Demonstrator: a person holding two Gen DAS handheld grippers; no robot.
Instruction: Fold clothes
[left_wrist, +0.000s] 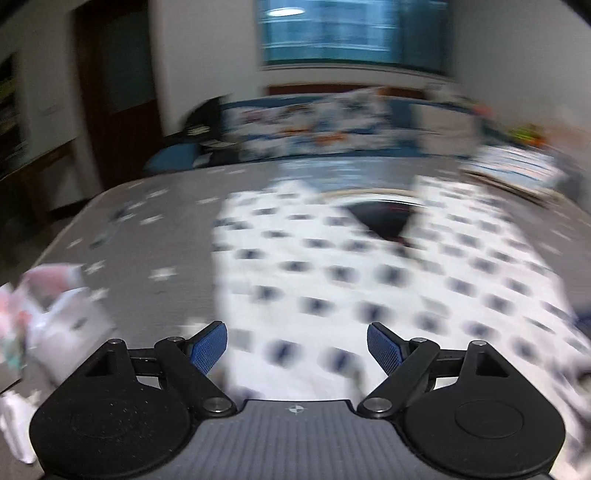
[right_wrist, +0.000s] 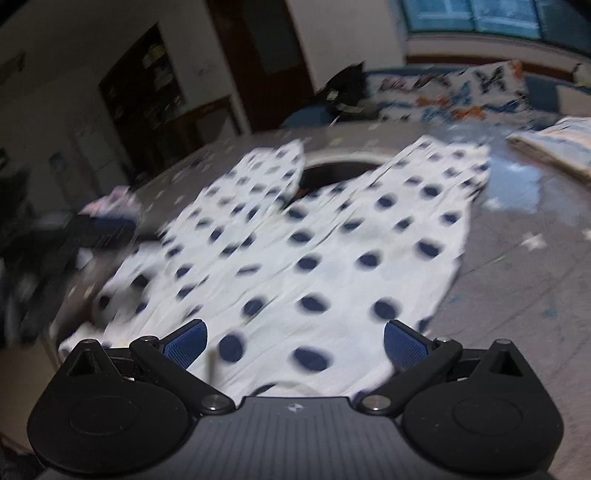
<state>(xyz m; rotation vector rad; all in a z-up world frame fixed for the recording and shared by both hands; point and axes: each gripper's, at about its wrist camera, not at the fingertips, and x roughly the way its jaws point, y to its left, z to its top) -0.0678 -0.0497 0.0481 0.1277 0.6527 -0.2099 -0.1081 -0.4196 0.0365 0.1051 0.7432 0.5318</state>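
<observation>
A white garment with dark blue dots (left_wrist: 369, 280) lies spread flat on a grey bed cover with white stars (left_wrist: 147, 236). Its two leg-like parts point away from me, with a dark gap (left_wrist: 384, 218) between them. My left gripper (left_wrist: 297, 347) hovers over the near left part of the cloth, its blue pads (left_wrist: 208, 347) wide apart and nothing between them. In the right wrist view the same dotted garment (right_wrist: 314, 258) fills the middle. My right gripper (right_wrist: 293, 345) hangs over its near edge, open, with only the cloth lying below.
A heap of pale clothes (left_wrist: 55, 317) lies at the near left of the bed. Patterned pillows (left_wrist: 332, 125) and a dark bag (right_wrist: 347, 92) sit at the far end. Folded light bedding (right_wrist: 554, 147) lies at the right. A dark doorway (left_wrist: 114, 96) and shelves (right_wrist: 147, 85) stand to the left.
</observation>
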